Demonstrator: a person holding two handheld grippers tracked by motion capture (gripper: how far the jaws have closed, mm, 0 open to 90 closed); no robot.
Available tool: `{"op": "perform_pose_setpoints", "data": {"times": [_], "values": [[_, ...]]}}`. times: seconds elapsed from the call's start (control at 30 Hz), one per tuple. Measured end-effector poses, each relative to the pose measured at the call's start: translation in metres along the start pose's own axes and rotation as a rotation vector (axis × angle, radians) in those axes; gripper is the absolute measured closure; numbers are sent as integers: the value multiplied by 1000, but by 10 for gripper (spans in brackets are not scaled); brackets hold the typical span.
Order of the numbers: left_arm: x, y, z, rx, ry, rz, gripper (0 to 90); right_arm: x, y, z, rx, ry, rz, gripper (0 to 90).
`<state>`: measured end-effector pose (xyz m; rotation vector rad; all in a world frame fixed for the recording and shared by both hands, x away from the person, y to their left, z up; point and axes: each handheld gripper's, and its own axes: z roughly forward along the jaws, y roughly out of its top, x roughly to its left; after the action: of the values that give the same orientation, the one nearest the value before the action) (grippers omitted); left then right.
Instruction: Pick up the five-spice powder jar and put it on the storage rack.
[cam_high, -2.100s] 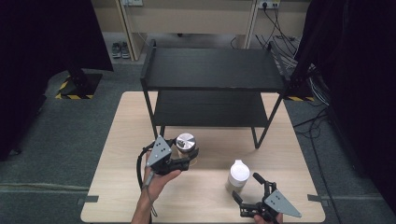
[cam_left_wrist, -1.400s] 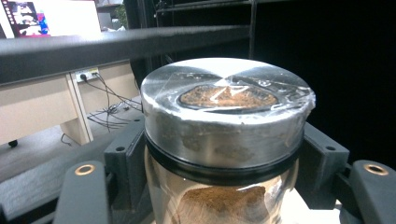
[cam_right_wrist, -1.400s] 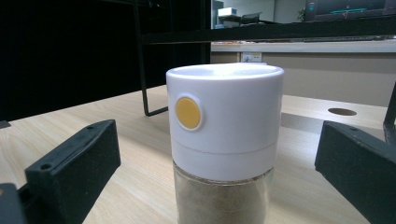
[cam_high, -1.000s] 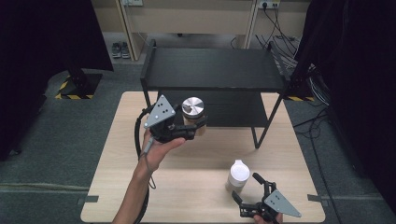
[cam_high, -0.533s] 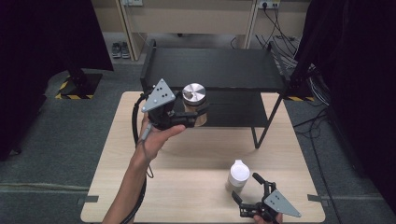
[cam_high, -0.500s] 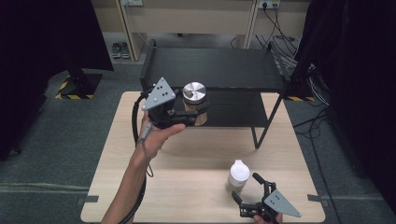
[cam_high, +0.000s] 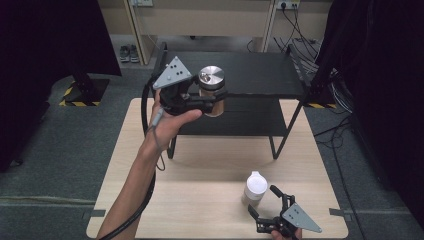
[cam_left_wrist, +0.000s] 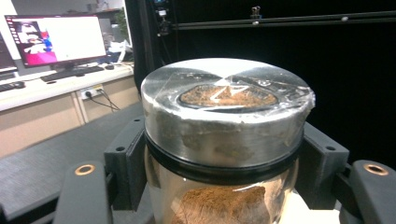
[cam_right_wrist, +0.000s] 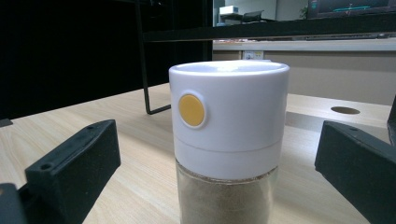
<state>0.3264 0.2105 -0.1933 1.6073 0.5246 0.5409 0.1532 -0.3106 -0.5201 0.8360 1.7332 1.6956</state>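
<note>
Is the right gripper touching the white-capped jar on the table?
Apart. The right gripper view shows the right gripper with table visible between each jaw and the white-capped jar.

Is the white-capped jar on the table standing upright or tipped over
Upright: the white-capped glass jar stands on its base on the light wooden table, cap on top.

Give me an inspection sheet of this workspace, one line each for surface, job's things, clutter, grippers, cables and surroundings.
Surface: light wooden table with a black two-tier rack standing on its far half.
Job's things: glass jar with metal lid, brown powder inside, held in the air at the rack's top tier; white-capped shaker upright on the table.
Clutter: nothing seen.
Grippers: left gripper clamped on the jar; right gripper open, jaws either side of the shaker, apart from it.
Cables: black cable trailing from the left gripper along the forearm.
Surroundings: grey floor, shoes by the far wall.
</note>
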Motion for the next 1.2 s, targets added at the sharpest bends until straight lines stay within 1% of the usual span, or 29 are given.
{"op": "perform_pose_setpoints", "data": {"times": [0.17, 0.33, 0.43, 0.53, 0.7, 0.83, 0.93, 0.97, 1.07, 1.2], "values": [[3, 8, 6, 0, 47, -18, 306, 0, 0, 0, -2, 0, 1, 5], [7, 13, 17, 23, 112, -30, 306, 0, 0, 0, 0, 3, 3, 5], [8, 15, 27, 32, 168, -39, 306, -1, 0, 0, 3, 5, 5, 5], [10, 16, 32, 34, 177, -41, 306, -1, 0, 0, 1, 6, 3, 5], [13, 20, 42, 33, 209, -71, 307, -1, 0, 0, -2, 4, 4, 5], [9, 23, 48, 50, 263, -54, 306, -1, 0, -1, -5, 6, 6, 5], [11, 22, 49, 48, 276, -71, 306, -2, 0, -1, -6, 8, 7, 5], [11, 22, 51, 51, 290, -70, 306, -2, 0, 0, -5, 9, 7, 5], [11, 21, 52, 54, 301, -65, 306, -2, 0, 0, -4, 10, 7, 5], [13, 18, 54, 55, 308, -74, 306, -2, 0, 0, -4, 10, 7, 5]]}}
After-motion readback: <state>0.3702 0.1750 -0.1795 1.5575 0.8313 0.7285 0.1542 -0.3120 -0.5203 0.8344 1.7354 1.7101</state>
